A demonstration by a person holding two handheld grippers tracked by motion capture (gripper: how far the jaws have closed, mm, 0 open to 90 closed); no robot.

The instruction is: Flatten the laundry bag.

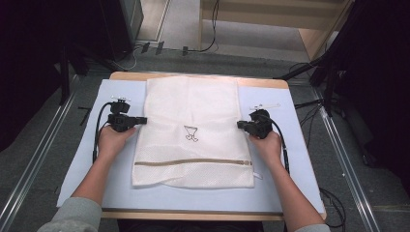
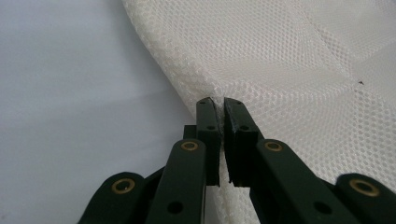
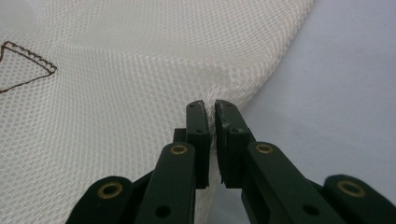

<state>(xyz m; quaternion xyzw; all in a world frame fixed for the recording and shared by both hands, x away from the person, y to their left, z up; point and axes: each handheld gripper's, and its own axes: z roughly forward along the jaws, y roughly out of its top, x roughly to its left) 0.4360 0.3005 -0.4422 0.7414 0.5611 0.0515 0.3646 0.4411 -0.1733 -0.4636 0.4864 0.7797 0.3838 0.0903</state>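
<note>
White mesh laundry bag (image 1: 192,130) spread flat on the table (image 1: 270,179), zipper toward the near edge. Left gripper (image 1: 141,120) jaws pinched on its left edge; right gripper (image 1: 240,124) jaws pinched on its right edge.

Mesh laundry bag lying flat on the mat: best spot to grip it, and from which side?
Grip the mesh laundry bag at its long side edges, about midway up, coming in level from outside. It lies flat, so only the thin edges offer a pinch. The left gripper and right gripper are shut on those edges.
</note>
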